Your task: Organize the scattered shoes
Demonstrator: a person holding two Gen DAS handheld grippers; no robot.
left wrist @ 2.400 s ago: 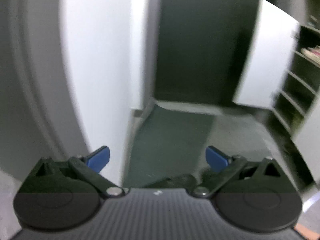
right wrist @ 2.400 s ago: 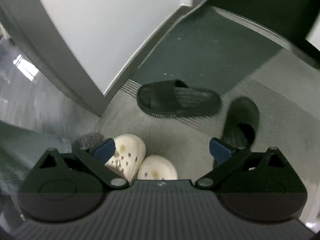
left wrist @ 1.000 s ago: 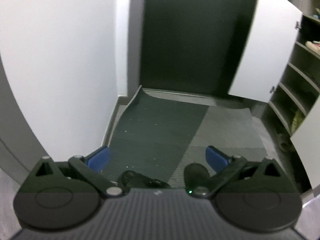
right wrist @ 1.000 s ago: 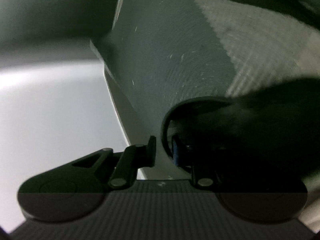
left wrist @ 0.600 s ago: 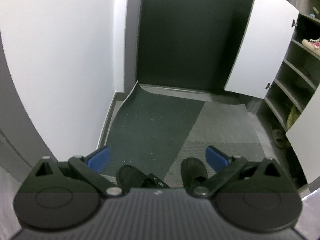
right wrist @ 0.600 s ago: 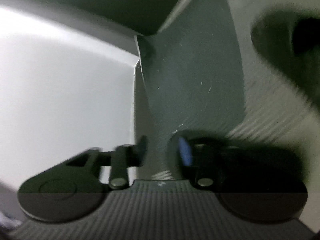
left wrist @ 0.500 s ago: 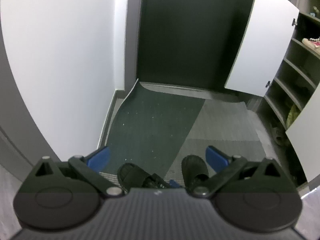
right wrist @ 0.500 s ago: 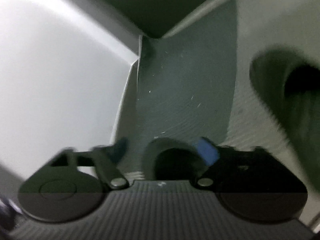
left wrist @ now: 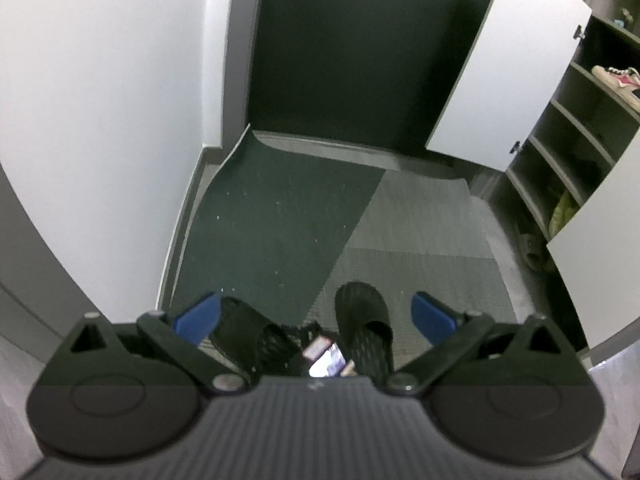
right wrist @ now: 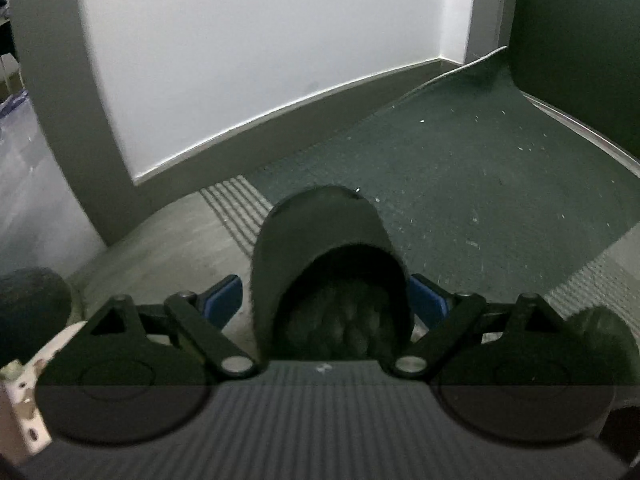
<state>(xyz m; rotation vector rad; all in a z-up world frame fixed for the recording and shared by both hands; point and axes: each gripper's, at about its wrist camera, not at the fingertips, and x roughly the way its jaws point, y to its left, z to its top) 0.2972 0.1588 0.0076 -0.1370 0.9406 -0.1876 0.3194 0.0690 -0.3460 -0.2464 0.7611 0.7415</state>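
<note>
Straddling a black slipper (right wrist: 320, 240), your right gripper (right wrist: 326, 300) is holding its fingers spread either side of the strap, apparently not yet pinching. Your left gripper (left wrist: 316, 312) is hovering wide open, a second slipper (left wrist: 362, 320) lying between its fingertips.

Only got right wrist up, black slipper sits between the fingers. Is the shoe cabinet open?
Observer: Yes. In the left wrist view the cabinet door stands open, with the shelves exposed.
Operator: Anything on them?
Observer: A white sneaker with pink trim sits on an upper shelf.
Operator: Left gripper busy?
Observer: No. The left gripper is open and holds nothing.
</note>
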